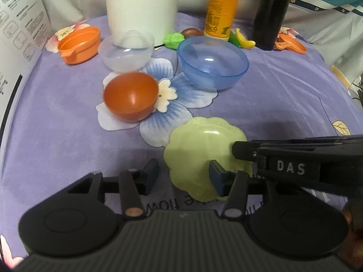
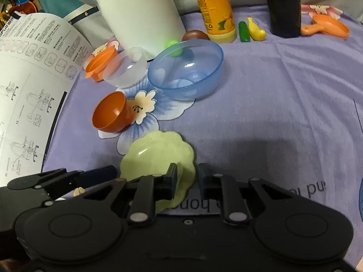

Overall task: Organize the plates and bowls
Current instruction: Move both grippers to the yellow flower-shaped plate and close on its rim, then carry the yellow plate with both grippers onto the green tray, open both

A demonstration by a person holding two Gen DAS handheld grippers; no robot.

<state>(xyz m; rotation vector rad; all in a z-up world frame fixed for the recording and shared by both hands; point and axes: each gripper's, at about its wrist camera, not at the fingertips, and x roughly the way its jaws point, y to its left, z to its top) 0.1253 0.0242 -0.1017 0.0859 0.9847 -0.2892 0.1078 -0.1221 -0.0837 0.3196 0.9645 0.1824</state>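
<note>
Right wrist: claw pinching (rim-only) green plate.

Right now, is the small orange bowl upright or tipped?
Tipped. The small orange bowl lies on its side on the purple cloth, its empty inside facing sideways.

You have three bowls: blue, clear, orange; one green plate; two bottles, orange and black.

White letters "DAS" on the right gripper; upside-down print fragments on the purple cloth; booklet print illegible.
</note>
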